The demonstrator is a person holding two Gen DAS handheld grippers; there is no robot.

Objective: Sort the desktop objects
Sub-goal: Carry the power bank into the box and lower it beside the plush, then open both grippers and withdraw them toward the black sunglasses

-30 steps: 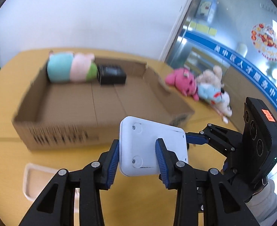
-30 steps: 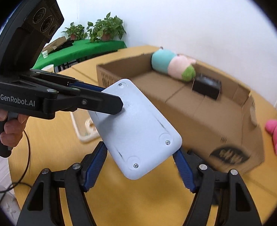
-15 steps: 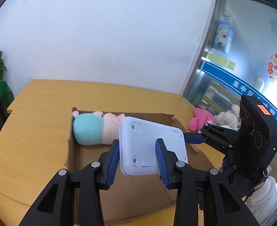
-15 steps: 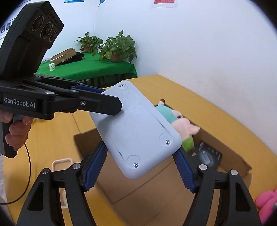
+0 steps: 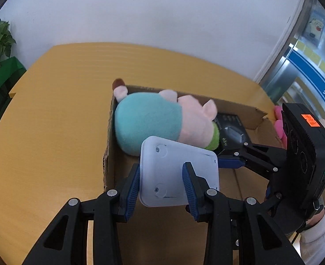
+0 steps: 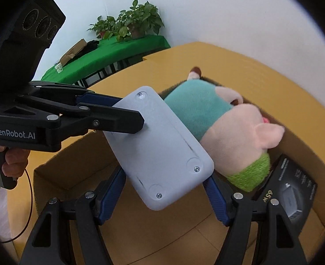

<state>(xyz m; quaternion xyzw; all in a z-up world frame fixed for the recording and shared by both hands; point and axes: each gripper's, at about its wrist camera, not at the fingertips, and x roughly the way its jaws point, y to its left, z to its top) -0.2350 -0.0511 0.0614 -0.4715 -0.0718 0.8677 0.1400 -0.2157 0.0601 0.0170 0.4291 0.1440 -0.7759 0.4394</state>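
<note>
So the white plastic case [image 5: 178, 176] is being carried by both grippers at once. The left gripper [image 5: 162, 183] is pinched on its short end, blue pads pressed against both sides, and the right gripper [image 6: 164, 190] is clamped across its wider span, jaws spread fairly far but closed on the case. It's held in the air, tilted, right above the cardboard box [image 5: 109, 154] on the yellow table [image 5: 52, 132].

Step in hand looks like the drop-off: the case is hovering over the near part of the box floor, which is still bare. The far end is already taken up by a teal-and-pink plush pig [image 5: 162, 121], with a black packaged item [image 6: 295, 190] tucked beside it against the wall.

What's probably needed next: the case gets lowered into the free patch of box floor, kept clear of the plush, which sits just behind it. Both grips would have to be let go about together, otherwise the case could be twisted or flipped by whichever one hangs on. A flat landing seems best.
</note>
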